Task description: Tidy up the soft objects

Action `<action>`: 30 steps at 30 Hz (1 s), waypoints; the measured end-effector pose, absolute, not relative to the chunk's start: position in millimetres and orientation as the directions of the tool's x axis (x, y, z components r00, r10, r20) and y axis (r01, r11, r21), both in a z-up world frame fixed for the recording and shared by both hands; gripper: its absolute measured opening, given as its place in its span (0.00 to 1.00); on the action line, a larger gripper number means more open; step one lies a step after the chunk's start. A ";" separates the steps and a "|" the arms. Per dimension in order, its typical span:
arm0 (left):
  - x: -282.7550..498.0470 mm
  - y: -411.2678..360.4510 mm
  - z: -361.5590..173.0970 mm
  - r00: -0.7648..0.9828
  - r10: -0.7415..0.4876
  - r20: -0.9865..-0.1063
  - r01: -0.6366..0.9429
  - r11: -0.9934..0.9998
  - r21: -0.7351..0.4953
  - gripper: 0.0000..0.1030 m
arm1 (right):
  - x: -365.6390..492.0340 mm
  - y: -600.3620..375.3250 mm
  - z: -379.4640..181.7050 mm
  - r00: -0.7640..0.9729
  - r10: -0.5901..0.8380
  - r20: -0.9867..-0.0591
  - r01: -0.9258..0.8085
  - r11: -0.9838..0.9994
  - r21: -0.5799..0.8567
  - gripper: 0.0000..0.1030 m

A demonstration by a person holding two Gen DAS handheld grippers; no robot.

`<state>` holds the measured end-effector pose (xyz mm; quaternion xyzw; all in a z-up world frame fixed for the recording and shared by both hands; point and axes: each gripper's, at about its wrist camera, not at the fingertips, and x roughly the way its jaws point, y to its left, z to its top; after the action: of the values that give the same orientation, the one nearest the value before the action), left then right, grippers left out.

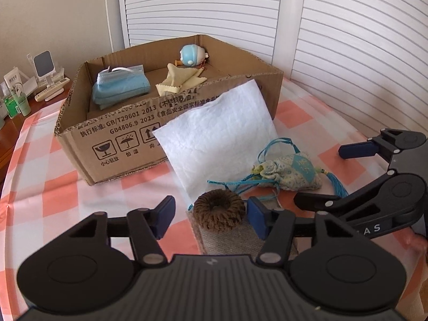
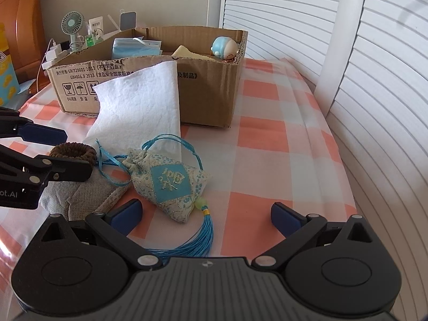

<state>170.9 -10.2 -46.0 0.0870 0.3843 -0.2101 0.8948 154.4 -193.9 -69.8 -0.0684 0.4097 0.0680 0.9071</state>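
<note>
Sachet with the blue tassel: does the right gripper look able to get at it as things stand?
Probably yes. The sachet lies bare on the tablecloth just ahead of the right gripper, whose jaws stand wide with nothing between them. Only its cord trails under the left gripper, which is around the scrunchie.

White louvred doors point(image 1: 347, 40) stand behind the desk; a beige wall point(image 1: 53, 13) and wooden headboard point(image 2: 24, 8) flank its left edge.
</note>
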 end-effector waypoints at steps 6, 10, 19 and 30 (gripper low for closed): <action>173.7 -8.9 -48.7 0.597 -0.342 -0.726 0.450 0.892 -0.051 0.38 | 152.9 -193.8 -70.1 0.660 0.068 -0.748 -0.180 0.981 -0.069 1.00; 173.0 -4.4 -47.1 0.590 -0.361 -0.722 0.445 0.892 -0.082 0.33 | 152.3 -193.8 -70.4 0.663 0.068 -0.746 -0.179 0.981 -0.069 1.00; 161.7 14.9 -30.4 0.630 -0.358 -0.689 0.400 0.910 -0.107 0.33 | 153.5 -184.2 -64.4 0.662 0.074 -0.746 -0.193 0.978 -0.075 1.00; 159.5 24.5 -25.6 0.645 -0.357 -0.675 0.387 0.915 -0.114 0.33 | 175.9 -166.5 -64.6 0.651 0.161 -0.742 -0.223 0.975 0.016 0.89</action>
<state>159.5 24.5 -25.6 0.0201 0.3678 -0.2051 0.9068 175.9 -166.5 -64.6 -0.0384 0.4042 0.1057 0.9078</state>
